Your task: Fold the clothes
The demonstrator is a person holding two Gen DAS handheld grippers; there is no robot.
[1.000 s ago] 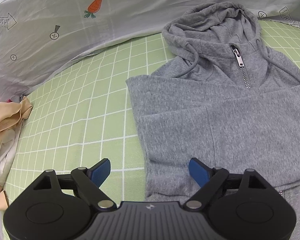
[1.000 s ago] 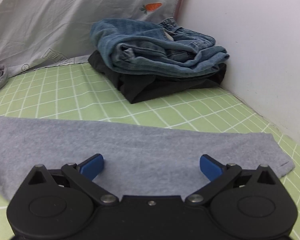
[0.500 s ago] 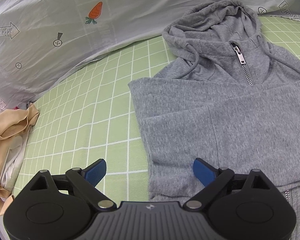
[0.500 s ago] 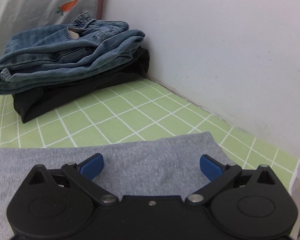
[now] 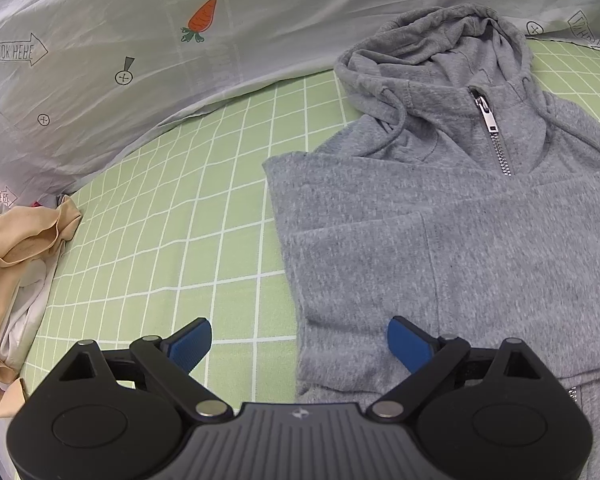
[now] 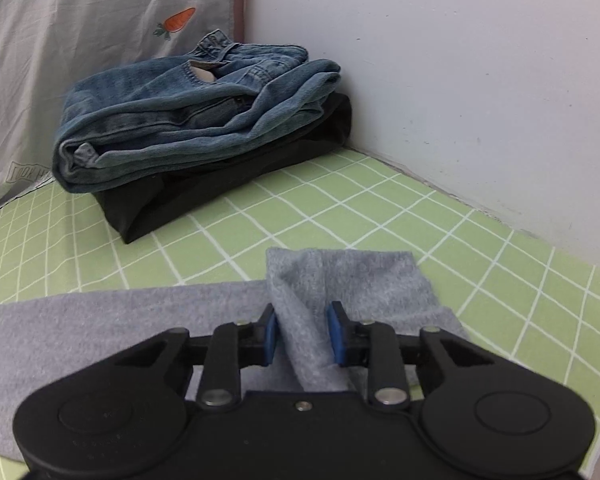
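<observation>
i was partway through folding the grey hoodie (image 5: 440, 248), which lay face up on the green checked sheet (image 5: 204, 208), its hood (image 5: 436, 52) toward the printed grey cloth (image 5: 140, 40) behind it. one sleeve (image 5: 500, 216) already lay folded across the chest below the zipper (image 5: 490, 132). my right gripper (image 6: 302, 334) was clamped on the cuff end of the other sleeve (image 6: 340, 280), pinching a ridge of fabric between the blue pads, while the rest of that sleeve ran flat away from the hoodie toward the wall (image 6: 460, 80). my left gripper (image 5: 300, 344) was spread wide, holding nothing, hovering over the hoodie's near left edge.

i judged the step in hand to be bringing this sleeve in. the next move called for lifting the cuff clear and carrying it back over the hoodie's body without dragging the chest fold out of line.

the knit looked soft and thick, bunching readily. folded jeans (image 6: 196, 120) on a black garment (image 6: 228, 184) sat beyond the sleeve; a tan heap (image 5: 16, 264) lay left of the hoodie.
</observation>
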